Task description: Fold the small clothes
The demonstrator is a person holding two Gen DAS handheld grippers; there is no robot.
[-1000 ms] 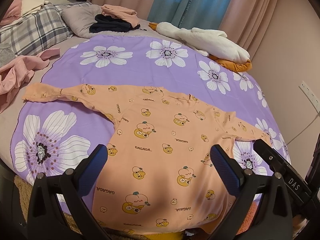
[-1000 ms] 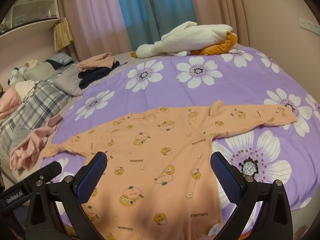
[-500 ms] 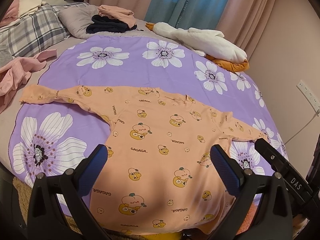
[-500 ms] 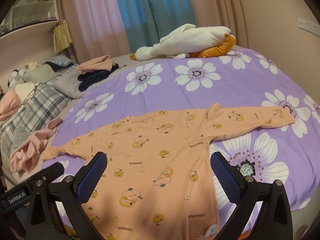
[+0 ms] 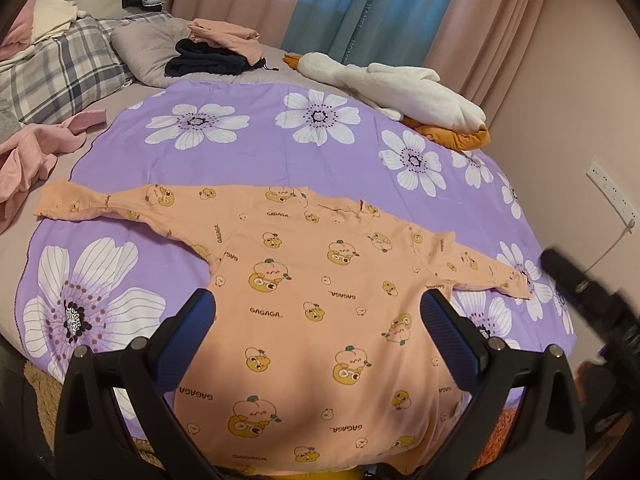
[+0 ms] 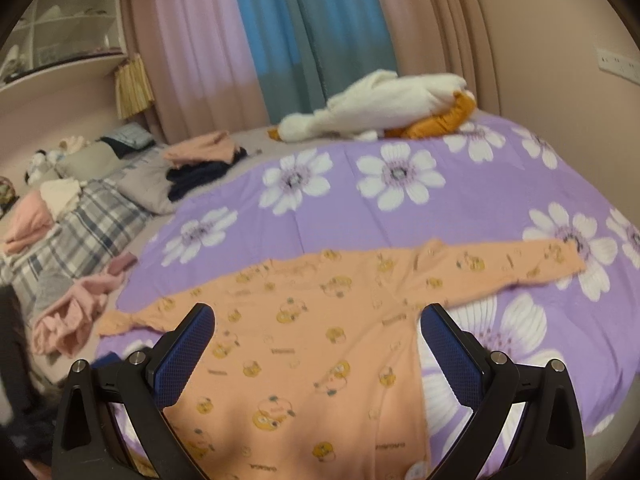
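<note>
A small orange long-sleeved shirt with cartoon prints lies spread flat, sleeves out, on a purple flowered sheet. It also shows in the right wrist view, somewhat blurred. My left gripper is open and empty, held above the shirt's lower body. My right gripper is open and empty, above the shirt's lower part. The right gripper's body shows blurred at the right edge of the left wrist view.
A white and orange plush goose lies at the far side of the bed. Folded pink and dark clothes sit on a grey pillow. A pink garment and a plaid blanket lie at the left. A wall socket is at the right.
Both grippers have risen and pulled back a little, so the shirt sits lower in the views. The right gripper is moving and its view is blurred. The shirt has not moved.
</note>
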